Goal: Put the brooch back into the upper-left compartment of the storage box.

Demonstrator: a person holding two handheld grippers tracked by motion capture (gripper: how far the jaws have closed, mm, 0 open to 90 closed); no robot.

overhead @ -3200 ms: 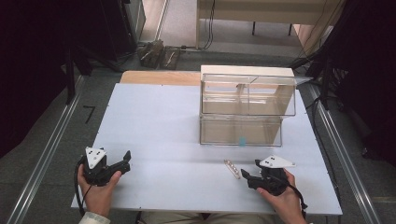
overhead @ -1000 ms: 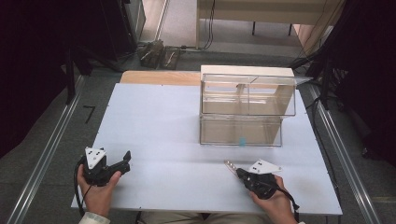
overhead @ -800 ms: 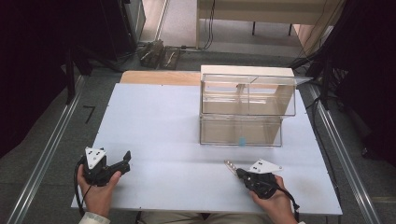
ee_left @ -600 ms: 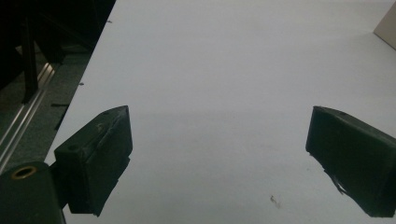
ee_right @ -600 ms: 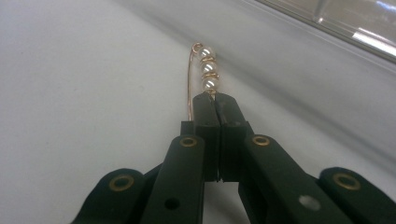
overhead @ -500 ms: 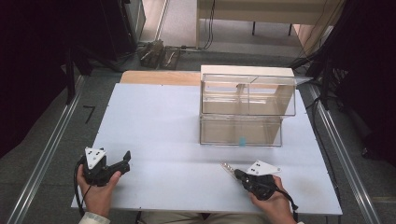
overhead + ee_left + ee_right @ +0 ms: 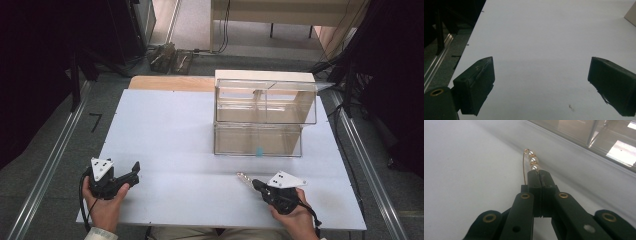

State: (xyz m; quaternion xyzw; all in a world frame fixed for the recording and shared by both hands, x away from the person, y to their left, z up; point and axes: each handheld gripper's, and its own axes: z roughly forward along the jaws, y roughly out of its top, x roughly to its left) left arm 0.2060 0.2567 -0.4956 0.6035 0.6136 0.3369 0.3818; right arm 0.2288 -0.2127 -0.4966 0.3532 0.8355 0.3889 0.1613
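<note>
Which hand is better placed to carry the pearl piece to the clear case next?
Right, most likely. The right gripper is shut on the pearl-and-gold-wire piece, with the clear case just ahead. The left gripper rests open at the table's far corner, with nothing between its jaws.

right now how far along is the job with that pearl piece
Done: the right tool is shut on the pearl-and-gold piece, low over the white table. In hand: just that grip. Left, probably: carrying it to the clear case, which is apart from it. The left tool rests open, holding nothing.
</note>
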